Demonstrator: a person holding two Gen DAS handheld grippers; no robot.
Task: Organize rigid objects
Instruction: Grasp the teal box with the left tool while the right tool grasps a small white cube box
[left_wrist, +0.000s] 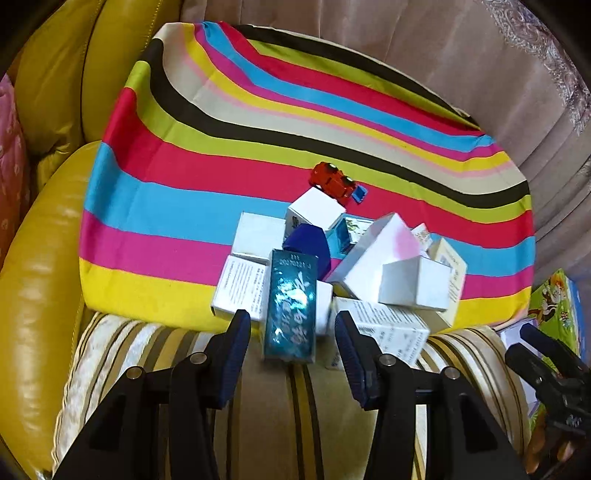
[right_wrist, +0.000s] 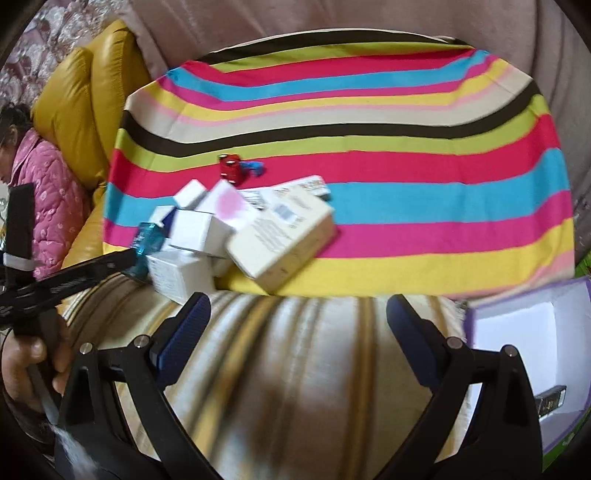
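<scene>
**Two grippers, one teal box in play**

Left wrist view: the left gripper straddles the teal box at lower centre, pads not visibly pressing, beside piled white cartons.

Right wrist view: the right gripper gapes empty over the striped cushion, lower centre.
</scene>
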